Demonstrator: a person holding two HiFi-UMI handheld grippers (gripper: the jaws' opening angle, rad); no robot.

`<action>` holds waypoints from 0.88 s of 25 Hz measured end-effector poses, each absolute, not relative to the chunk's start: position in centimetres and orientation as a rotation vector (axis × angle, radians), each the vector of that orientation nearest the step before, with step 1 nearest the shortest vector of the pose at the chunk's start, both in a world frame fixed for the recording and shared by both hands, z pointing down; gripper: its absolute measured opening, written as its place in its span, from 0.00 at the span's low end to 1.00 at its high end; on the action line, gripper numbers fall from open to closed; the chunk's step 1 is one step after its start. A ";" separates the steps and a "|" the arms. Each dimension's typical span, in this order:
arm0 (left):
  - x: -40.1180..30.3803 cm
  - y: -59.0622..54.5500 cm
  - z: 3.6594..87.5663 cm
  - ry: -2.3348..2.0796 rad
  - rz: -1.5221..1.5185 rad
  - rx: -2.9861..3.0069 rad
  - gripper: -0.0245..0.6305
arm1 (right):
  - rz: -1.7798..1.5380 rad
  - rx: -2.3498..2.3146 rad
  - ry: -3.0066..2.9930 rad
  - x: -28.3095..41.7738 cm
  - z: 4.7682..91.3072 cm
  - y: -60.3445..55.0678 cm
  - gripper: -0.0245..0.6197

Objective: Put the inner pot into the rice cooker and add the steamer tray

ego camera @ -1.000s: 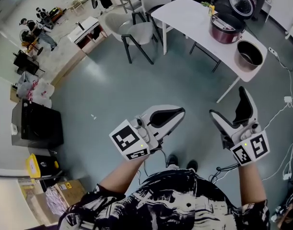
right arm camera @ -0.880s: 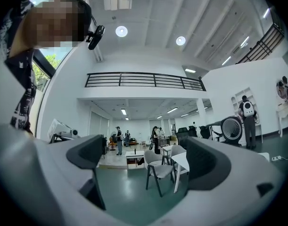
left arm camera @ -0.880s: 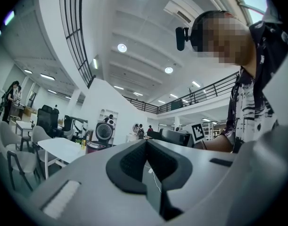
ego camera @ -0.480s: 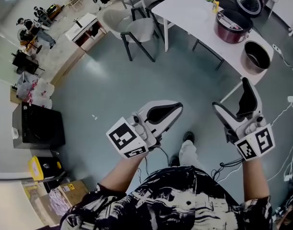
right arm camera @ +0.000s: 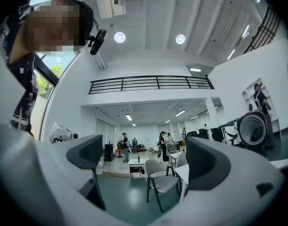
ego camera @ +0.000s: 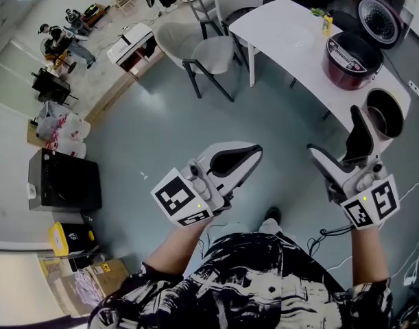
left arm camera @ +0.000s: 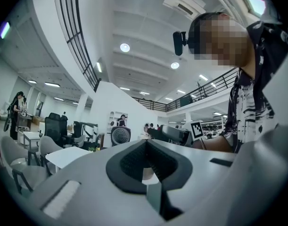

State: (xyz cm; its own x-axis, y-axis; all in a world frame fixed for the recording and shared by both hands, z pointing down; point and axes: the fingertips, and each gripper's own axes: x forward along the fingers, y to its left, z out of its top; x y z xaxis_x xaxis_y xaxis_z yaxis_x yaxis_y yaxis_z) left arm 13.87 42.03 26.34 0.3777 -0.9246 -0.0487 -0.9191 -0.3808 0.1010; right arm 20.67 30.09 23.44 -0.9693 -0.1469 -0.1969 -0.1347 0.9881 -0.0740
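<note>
The grey-green floor fills most of the head view. A long white table runs from the top centre down to the right edge. The person's black-and-white patterned shirt takes up the bottom centre, with both forearms reaching up into the frame. Two grey chairs stand at the table's left side, in the upper middle. A black cabinet sits at the left edge, with a yellow box below it.

On the table's right part, at the upper right of the frame, is the maroon rice cooker. Its body is open and its lid is tipped back above it. The inner pot stands on the table's lower right end, just below the cooker and apart from it, not inside.

The right gripper is at centre right, pointing up towards the pot. Its dark jaw overlaps the pot's left rim in the frame. In the right gripper view the jaws stand wide apart with nothing between them; only a chair and floor show through the gap.

The left gripper is just below the frame's centre, over bare floor. In the left gripper view its black pads meet at the tips and hold nothing.

A small yellow bottle stands on the table just left of the cooker.
</note>
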 end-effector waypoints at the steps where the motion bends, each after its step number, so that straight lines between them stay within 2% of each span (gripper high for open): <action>1: 13.3 41.1 26.5 -1.719 -0.149 2.551 0.04 | -0.086 -0.201 2.929 20.0 23.4 29.2 0.83; 11: 4.8 33.4 28.6 -1.637 -0.166 2.578 0.04 | -0.062 -0.229 2.953 11.7 24.8 23.2 0.83; 22: -6.9 21.8 27.8 -1.261 -0.154 2.788 0.04 | 0.002 -0.594 2.930 2.1 23.7 15.3 0.83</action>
